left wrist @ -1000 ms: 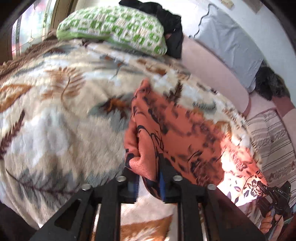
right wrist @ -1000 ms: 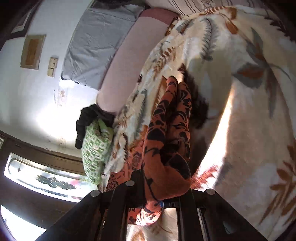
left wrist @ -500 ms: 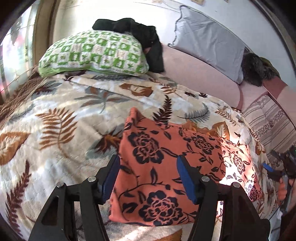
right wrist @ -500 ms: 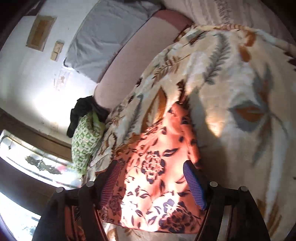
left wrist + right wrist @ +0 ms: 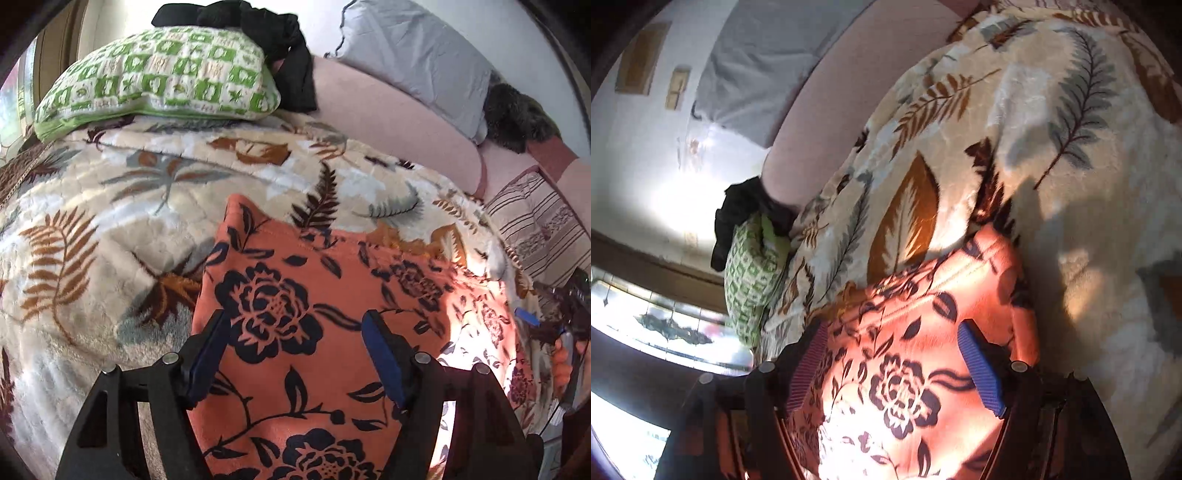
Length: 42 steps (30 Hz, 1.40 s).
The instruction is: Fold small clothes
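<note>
An orange cloth with dark blue flowers (image 5: 332, 266) lies spread flat on a cream leaf-print blanket (image 5: 110, 229). My left gripper (image 5: 295, 317) hovers over the cloth's near left part. Its jaws are opening, and its blue pads touch nothing. At the right edge of the left wrist view a hand holds my right gripper (image 5: 561, 321) by the cloth's sunlit end. In the right wrist view that gripper (image 5: 892, 326) stands open above the orange cloth (image 5: 923, 295), gripping nothing.
A green-and-white pillow (image 5: 159, 77) with a black garment (image 5: 284, 40) on it lies at the blanket's far end. A pink bolster (image 5: 388, 122), a grey pillow (image 5: 413, 62), a dark furry thing (image 5: 517, 114) and a striped cushion (image 5: 535, 229) line the back right.
Both grippers let go of the bunched orange cloth and drew back with their jaws spread. The cloth now lies flat on the blanket.
</note>
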{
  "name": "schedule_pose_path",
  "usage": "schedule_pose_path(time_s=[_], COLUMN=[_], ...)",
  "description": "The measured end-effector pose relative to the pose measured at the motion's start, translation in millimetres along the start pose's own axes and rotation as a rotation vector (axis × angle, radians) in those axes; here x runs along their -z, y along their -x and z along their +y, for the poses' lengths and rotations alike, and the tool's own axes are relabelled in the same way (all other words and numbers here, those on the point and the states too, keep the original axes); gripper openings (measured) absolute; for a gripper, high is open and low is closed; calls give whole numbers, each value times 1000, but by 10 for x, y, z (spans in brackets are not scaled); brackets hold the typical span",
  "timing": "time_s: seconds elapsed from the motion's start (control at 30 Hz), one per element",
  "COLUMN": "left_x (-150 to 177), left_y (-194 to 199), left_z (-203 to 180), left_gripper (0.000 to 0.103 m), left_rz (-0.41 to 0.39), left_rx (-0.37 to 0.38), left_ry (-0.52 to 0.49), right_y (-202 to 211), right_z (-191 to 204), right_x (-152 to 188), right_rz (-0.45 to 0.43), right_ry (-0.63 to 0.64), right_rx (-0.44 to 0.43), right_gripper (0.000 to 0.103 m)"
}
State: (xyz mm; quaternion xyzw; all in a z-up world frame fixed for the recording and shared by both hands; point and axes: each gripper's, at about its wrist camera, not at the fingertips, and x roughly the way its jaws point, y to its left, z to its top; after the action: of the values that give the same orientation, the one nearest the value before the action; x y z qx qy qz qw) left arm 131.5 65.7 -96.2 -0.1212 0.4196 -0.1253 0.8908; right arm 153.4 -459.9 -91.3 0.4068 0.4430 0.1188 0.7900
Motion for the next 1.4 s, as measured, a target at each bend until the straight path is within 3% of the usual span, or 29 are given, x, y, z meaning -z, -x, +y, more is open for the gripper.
schedule_pose_path(time_s=[0.13,0.2,0.23,0.27,0.33,0.4,0.47,0.53,0.63,0.7,0.77,0.8,0.93,1.0,1.13,1.2,1.4], left_x=[-337,-525,-585,-644,-735,-831,-842,-749,-480,-199,95,247,698,769,737,696,643], left_y=[-136,-433,-622,-818,-992,-850,-568,-243,155,343,445,448,366,391,563,582,562], left_z=[91,193,245,330,496,505,446,343,189,65,-39,-100,-203,-226,-328,-388,-449], left_gripper=[74,74,74,73,47,48,61,74,81,86,86,86,86,86,86,86,86], left_rz=[2,59,105,151,173,139,66,6,-31,-23,-4,20,85,94,40,33,50], left_rx=[114,165,151,89,39,-5,-20,-20,8,14,24,4,-85,-99,-49,-55,-71], left_ry=[11,45,47,58,101,122,100,67,37,18,1,-21,-63,-46,-19,-43,-22], right_y=[133,95,60,4,-119,-155,-61,30,110,109,141,223,663,775,755,747,673], right_z=[186,233,232,205,63,-55,-18,52,69,-47,-313,-367,-193,-273,-622,-733,-771], right_x=[616,856,946,1011,1068,1056,1061,1074,1133,1172,1197,1219,1387,1588,1840,1806,1462], right_rz=[121,176,195,216,226,204,170,156,150,133,95,61,-36,-44,-44,-92,-223], right_ry=[63,73,72,67,27,-24,-30,-1,-3,-33,-146,-200,-154,-224,-380,-450,-487], right_rx=[-92,-122,-138,-144,-88,-49,-65,-70,-112,-94,-23,-63,-87,-115,-69,-106,-65], right_gripper=[78,78,78,78,78,78,78,78,79,80,79,79,81,84,85,85,81])
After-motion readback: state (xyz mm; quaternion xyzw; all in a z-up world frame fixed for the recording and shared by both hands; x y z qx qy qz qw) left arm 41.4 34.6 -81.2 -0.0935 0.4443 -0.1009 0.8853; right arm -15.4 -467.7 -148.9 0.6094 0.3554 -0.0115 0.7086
